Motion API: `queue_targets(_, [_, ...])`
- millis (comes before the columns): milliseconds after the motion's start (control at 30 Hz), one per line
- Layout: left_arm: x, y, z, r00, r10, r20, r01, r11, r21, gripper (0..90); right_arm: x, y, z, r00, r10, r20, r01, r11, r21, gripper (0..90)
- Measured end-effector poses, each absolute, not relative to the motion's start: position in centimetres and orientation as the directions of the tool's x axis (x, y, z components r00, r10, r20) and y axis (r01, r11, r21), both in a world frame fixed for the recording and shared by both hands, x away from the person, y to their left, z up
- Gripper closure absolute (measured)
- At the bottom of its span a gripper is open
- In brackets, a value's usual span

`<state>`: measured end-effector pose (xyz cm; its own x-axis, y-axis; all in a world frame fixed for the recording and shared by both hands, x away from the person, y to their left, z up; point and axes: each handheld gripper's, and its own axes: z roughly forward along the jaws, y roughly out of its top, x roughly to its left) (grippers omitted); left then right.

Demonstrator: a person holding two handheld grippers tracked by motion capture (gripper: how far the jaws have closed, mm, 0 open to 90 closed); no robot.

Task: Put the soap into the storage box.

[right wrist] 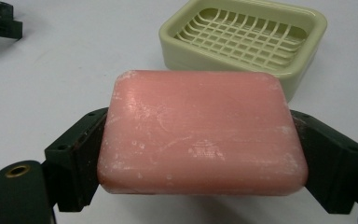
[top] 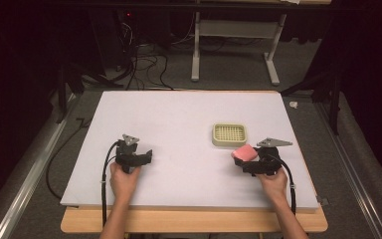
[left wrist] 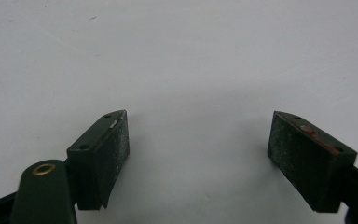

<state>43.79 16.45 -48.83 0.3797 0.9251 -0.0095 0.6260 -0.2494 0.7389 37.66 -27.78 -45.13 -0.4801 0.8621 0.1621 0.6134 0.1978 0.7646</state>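
Note:
A pink bar of soap (right wrist: pixel 203 133) is clamped between the two black jaws of my right gripper (right wrist: pixel 200 154), which is shut on it. In the high view the same soap (top: pixel 244 153) sits at the front of the right gripper (top: pixel 248 158), just below a pale green soap dish (top: pixel 229 135) with a grid insert. The right gripper view has that dish (right wrist: pixel 244 37) lying empty just beyond the soap. My left gripper (top: pixel 140 155) rests at the left of the board, and its pads (left wrist: pixel 105 154) stand wide apart over bare white surface, open and empty.
A white board (top: pixel 179 114) covers the wooden table (top: pixel 194 221). Beyond its far edge are a grey floor, cables (top: pixel 144 64) and a white frame's legs (top: pixel 195 55). Metal rails (top: pixel 25 174) run along both sides.

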Motion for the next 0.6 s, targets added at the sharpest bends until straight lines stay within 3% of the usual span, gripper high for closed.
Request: queue_targets(600, [43.8,16.4,-48.8,0.38,0.925,-0.009,0.626,-0.249,0.739,21.3,40.4,-27.9,-44.2,-0.448,0.874,0.19,0.637,0.163,0.753,13.7])
